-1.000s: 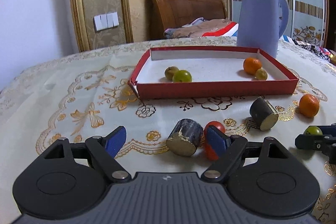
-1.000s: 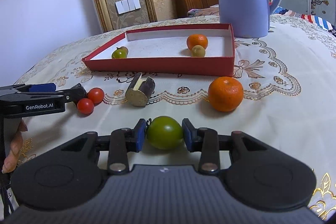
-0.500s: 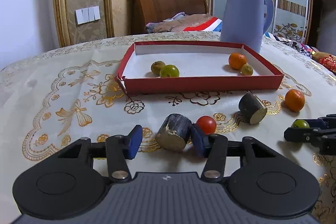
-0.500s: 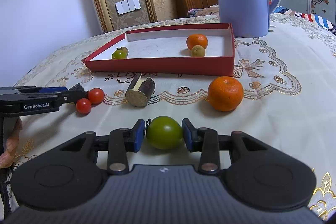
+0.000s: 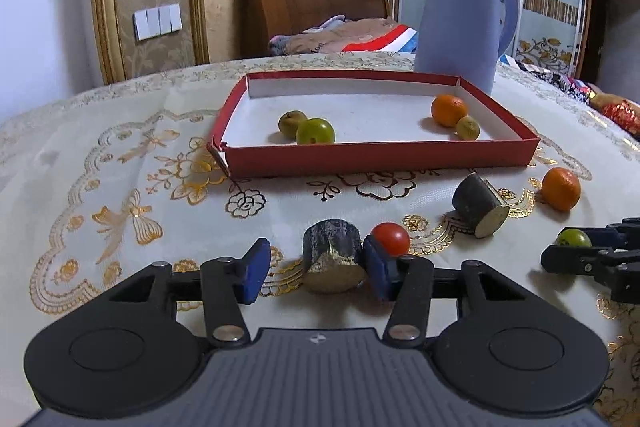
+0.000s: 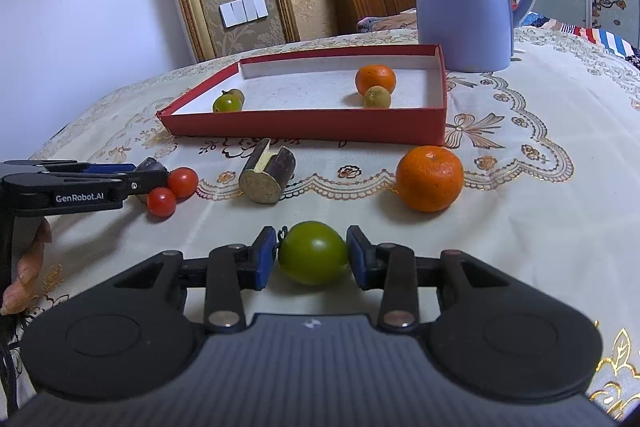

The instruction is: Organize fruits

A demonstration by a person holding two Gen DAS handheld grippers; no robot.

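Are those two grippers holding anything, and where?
Right gripper pinches the green fruit by its sides. Left gripper only straddles the dark sugarcane piece, one pad clear.

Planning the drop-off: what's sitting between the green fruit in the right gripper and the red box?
In the right wrist view, only a cut dark-skinned stalk piece lies between the green fruit and the red box.

open cloth left of tray, kettle behind

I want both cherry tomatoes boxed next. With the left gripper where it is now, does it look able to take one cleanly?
Probably not yet. The dark sugarcane piece sits between the left gripper's pads, and the cherry tomatoes lie just outside its right pad.
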